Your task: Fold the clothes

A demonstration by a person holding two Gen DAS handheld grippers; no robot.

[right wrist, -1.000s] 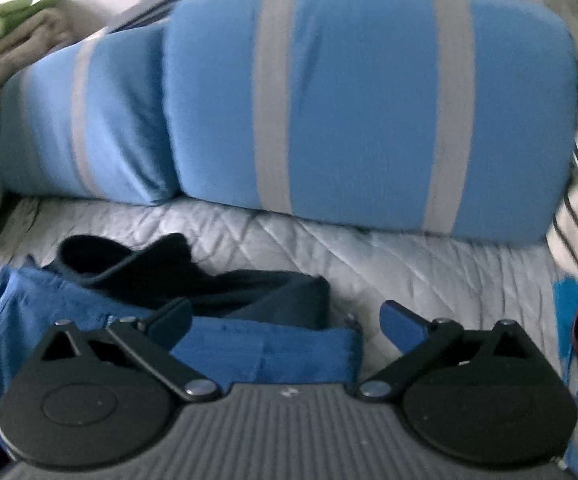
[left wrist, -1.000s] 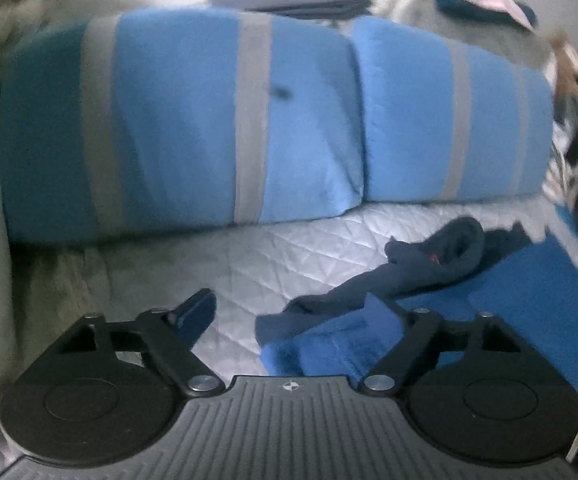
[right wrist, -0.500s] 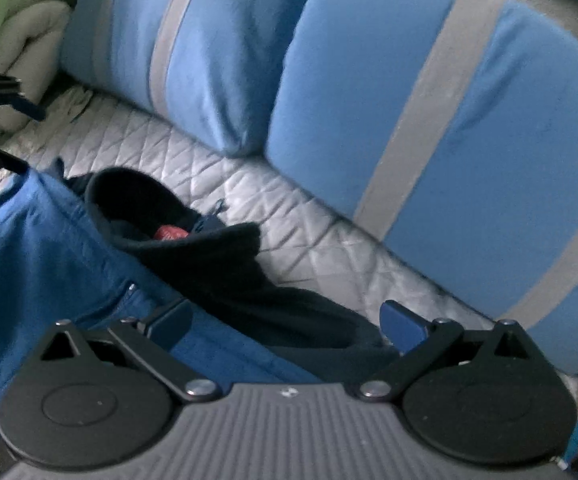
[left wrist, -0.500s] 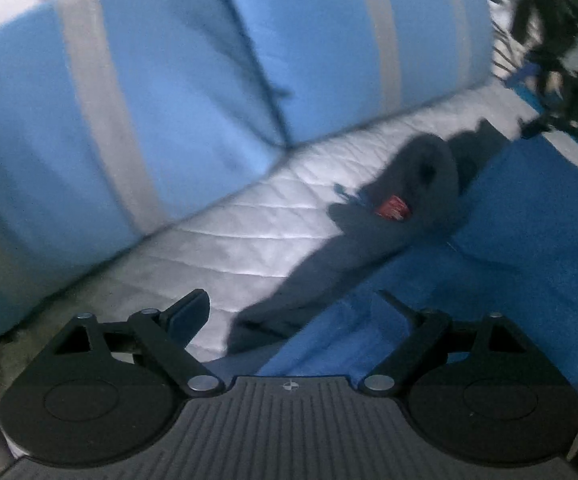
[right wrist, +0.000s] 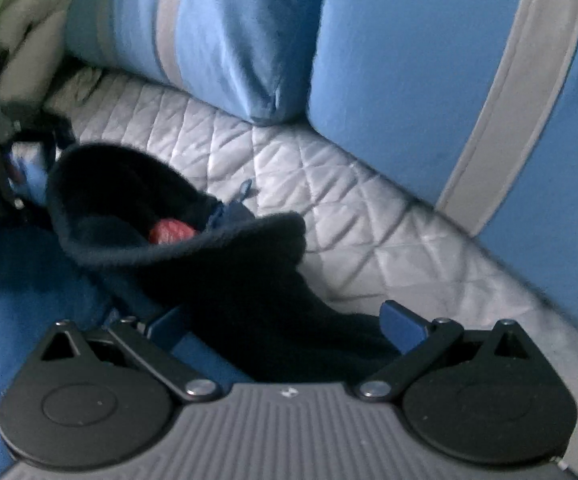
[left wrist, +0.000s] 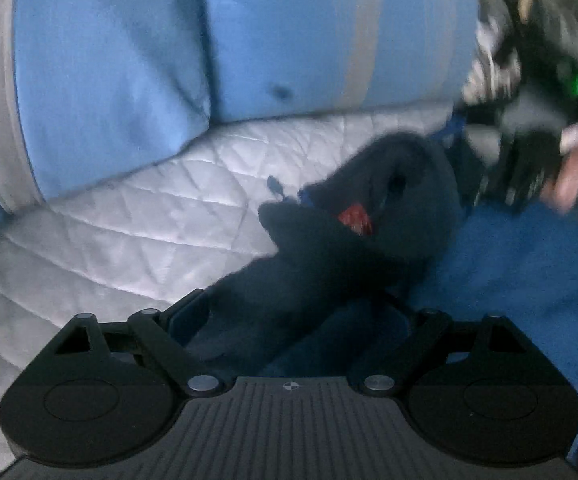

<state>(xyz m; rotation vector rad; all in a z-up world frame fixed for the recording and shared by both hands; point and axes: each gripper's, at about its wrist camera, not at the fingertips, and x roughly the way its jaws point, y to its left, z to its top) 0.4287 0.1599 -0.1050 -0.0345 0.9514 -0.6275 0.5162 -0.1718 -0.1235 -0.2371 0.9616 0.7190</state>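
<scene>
Above the dark fleece (left wrist: 329, 256), left gripper (left wrist: 293, 320) tilted downward, jaws spread

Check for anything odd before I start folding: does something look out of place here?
The dark fleece collar of the blue jacket lies bunched and flopped open, its red label showing. Nothing looks damaged or spilled.

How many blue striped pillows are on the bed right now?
2. One pillow lies at the left along the head of the quilt, the other pillow beside it at the right. Others may be hidden.
</scene>
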